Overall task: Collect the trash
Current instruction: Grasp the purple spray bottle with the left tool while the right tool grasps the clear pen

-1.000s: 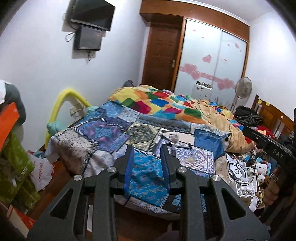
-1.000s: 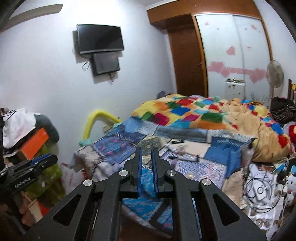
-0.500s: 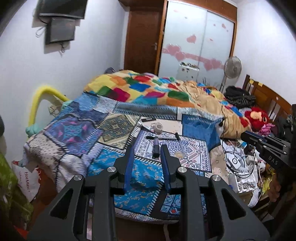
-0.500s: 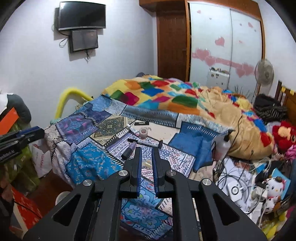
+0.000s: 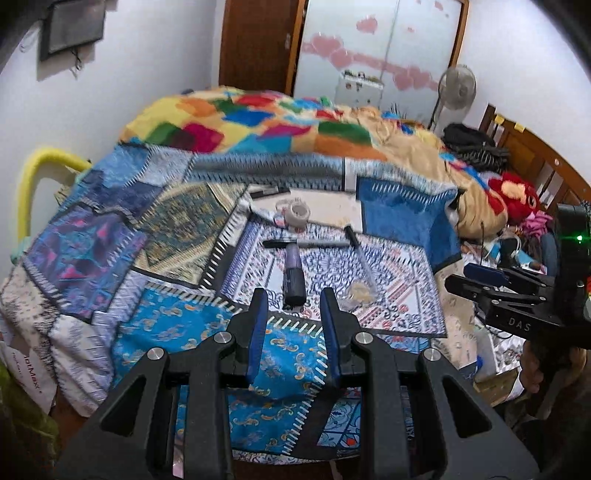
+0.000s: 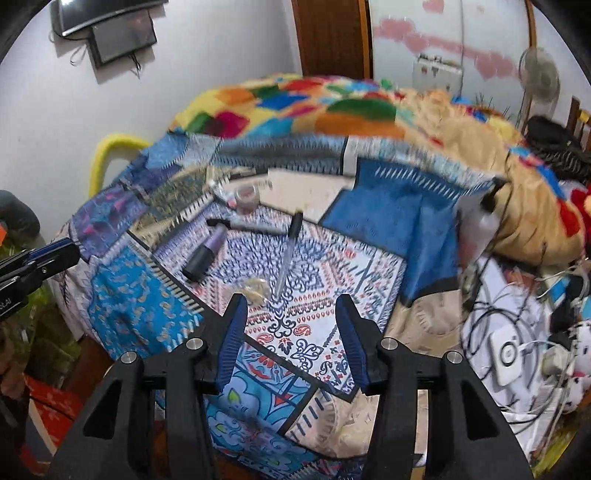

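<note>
A bed [image 5: 122,258] under a patchwork quilt fills both views; a multicoloured blanket [image 5: 258,122] lies bunched along its far edge. Cables and chargers [image 6: 517,339] crowd the right edge. Near the front edge lie the trash items: a dark purple-capped tube [image 5: 293,275], a black marker [image 5: 306,243], a dropper [image 6: 288,251], a tape roll [image 5: 298,213] and a crumpled wrapper [image 6: 255,288]. The left gripper [image 5: 293,306] hovers partly open, empty, just before the tube. The right gripper [image 6: 290,310], jaws just opened and empty, hovers over the wrapper.

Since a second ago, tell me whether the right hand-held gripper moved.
Yes. The right hand-held gripper came down toward the bed; the wall TV slid up-frame. Its jaws just opened, empty.
</note>
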